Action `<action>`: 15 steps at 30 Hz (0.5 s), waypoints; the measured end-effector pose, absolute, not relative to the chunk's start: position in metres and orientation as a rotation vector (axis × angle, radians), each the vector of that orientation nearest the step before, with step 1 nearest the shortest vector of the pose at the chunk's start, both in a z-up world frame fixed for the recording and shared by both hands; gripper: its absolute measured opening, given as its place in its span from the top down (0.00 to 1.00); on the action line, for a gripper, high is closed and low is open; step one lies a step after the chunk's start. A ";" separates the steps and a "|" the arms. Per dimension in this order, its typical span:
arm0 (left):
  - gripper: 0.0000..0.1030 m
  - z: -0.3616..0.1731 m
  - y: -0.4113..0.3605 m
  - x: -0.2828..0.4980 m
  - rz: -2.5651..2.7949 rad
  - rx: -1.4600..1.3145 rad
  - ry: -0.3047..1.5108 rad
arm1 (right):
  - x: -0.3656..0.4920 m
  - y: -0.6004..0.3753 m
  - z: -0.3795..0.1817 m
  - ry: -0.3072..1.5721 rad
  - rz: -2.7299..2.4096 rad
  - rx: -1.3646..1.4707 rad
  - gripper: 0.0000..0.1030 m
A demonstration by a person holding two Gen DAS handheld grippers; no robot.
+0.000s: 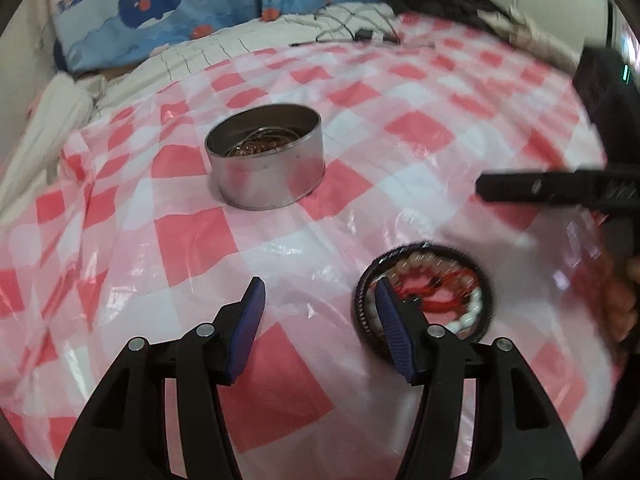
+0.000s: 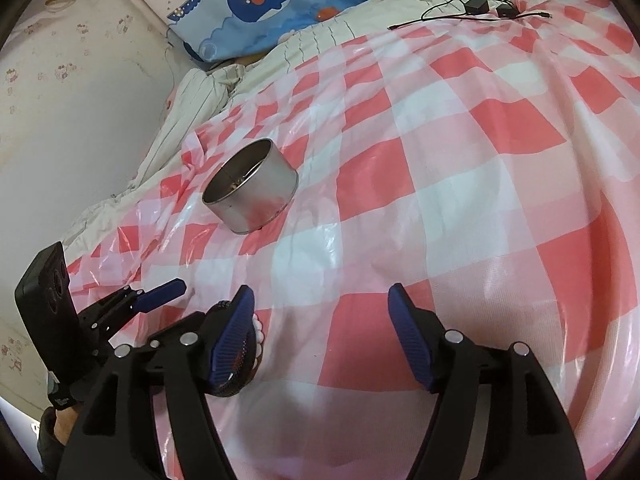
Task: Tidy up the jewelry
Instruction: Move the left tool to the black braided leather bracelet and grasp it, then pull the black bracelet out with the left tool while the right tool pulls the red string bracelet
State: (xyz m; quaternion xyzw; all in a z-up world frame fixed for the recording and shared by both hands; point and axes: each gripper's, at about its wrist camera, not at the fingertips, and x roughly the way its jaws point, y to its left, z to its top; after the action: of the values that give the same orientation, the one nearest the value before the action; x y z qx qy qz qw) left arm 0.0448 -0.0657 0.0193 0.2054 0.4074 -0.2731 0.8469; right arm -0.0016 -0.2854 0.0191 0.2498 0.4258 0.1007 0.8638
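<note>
A round silver tin (image 1: 265,156) stands on the red-and-white checked cloth and holds some jewelry; it also shows in the right wrist view (image 2: 252,186). A black ring-shaped dish (image 1: 424,296) holds white beads and a red cord. My left gripper (image 1: 320,312) is open and empty, its right finger over the dish's left rim. My right gripper (image 2: 322,320) is open and empty; its left finger hides most of the dish (image 2: 240,364). In the left wrist view the right gripper's finger (image 1: 540,190) reaches in from the right, above the dish.
The checked plastic cloth (image 2: 460,200) covers a bed. A blue whale-print pillow (image 2: 280,4) lies at the back. Black cables and adapters (image 2: 476,4) lie at the far right. A wall (image 2: 80,120) runs along the left.
</note>
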 end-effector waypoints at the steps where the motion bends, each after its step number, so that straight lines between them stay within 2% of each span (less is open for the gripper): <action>1: 0.47 0.018 -0.067 0.045 -0.567 0.447 0.855 | -0.001 -0.285 0.019 0.893 0.212 0.520 0.32; 2: 0.48 0.017 -0.066 0.046 -0.558 0.433 0.859 | -0.001 -0.284 0.019 0.894 0.212 0.518 0.31; 4: 0.54 0.018 -0.060 0.054 -0.559 0.363 0.890 | -0.001 -0.284 0.019 0.896 0.213 0.516 0.31; 6: 0.67 0.016 -0.055 0.058 -0.531 0.352 0.902 | -0.001 -0.284 0.019 0.897 0.213 0.517 0.31; 11: 0.77 0.011 -0.074 0.045 -0.565 0.484 0.869 | 0.000 -0.282 0.019 0.900 0.213 0.509 0.29; 12: 0.87 0.010 -0.077 0.043 -0.573 0.493 0.870 | 0.000 -0.282 0.019 0.900 0.213 0.508 0.29; 15: 0.94 0.013 -0.072 0.048 -0.623 0.383 0.912 | 0.000 -0.282 0.019 0.900 0.214 0.510 0.29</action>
State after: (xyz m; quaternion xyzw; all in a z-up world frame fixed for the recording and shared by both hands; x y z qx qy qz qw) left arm 0.0476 -0.0724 0.0129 0.1807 0.4303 -0.2942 0.8340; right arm -0.0005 -0.2822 0.0190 0.2434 0.4293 0.1020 0.8637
